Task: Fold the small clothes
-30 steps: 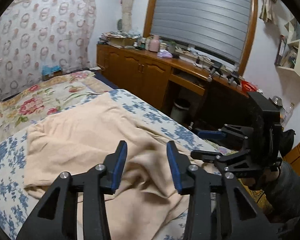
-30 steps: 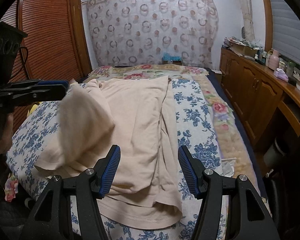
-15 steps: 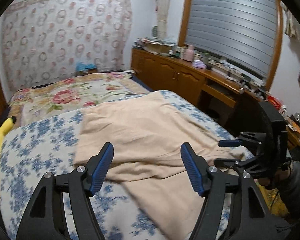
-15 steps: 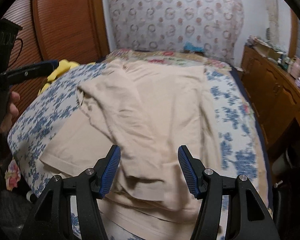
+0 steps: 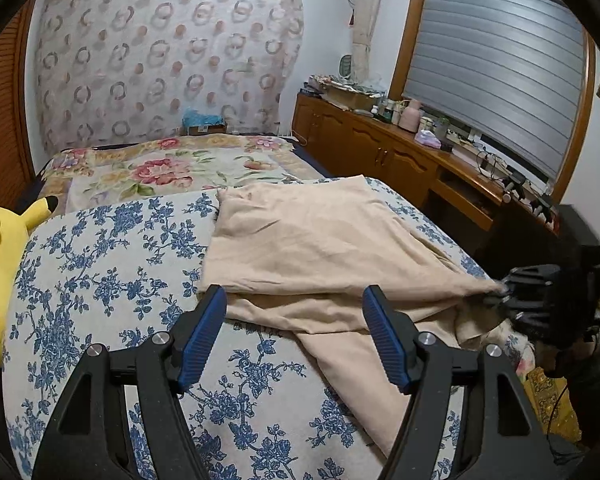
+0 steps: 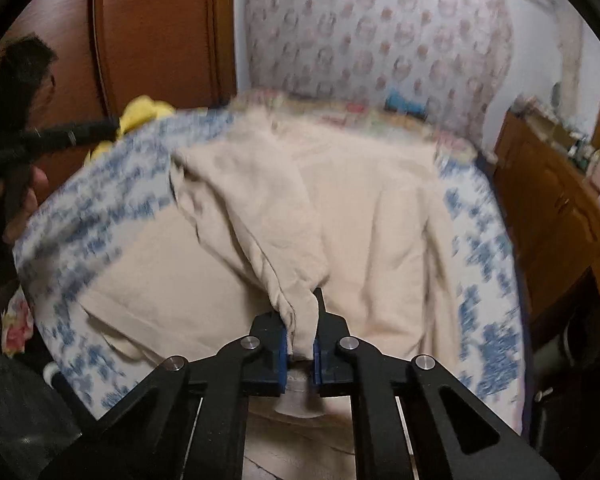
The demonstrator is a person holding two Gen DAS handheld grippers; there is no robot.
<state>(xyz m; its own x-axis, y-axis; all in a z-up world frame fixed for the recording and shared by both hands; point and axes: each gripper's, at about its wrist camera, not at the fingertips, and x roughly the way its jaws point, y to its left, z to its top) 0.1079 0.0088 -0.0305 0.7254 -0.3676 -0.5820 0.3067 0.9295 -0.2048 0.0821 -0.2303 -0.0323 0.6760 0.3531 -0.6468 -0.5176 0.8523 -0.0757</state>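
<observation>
Currently the right gripper (image 6: 300, 344) pinches a bunched corner of the beige garment (image 5: 320, 248) at frame centre; the left gripper (image 5: 296, 336) gapes empty — a one-sided pull could drag the fold askew.

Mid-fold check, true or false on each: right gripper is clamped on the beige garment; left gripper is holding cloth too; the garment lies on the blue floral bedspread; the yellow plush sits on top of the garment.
1. The right gripper is clamped on the beige garment. True.
2. The left gripper is holding cloth too. False: its jaws are wide apart with nothing between them.
3. The garment lies on the blue floral bedspread. True.
4. The yellow plush sits on top of the garment. False: it is off at the bed's edge, apart from the garment.
</observation>
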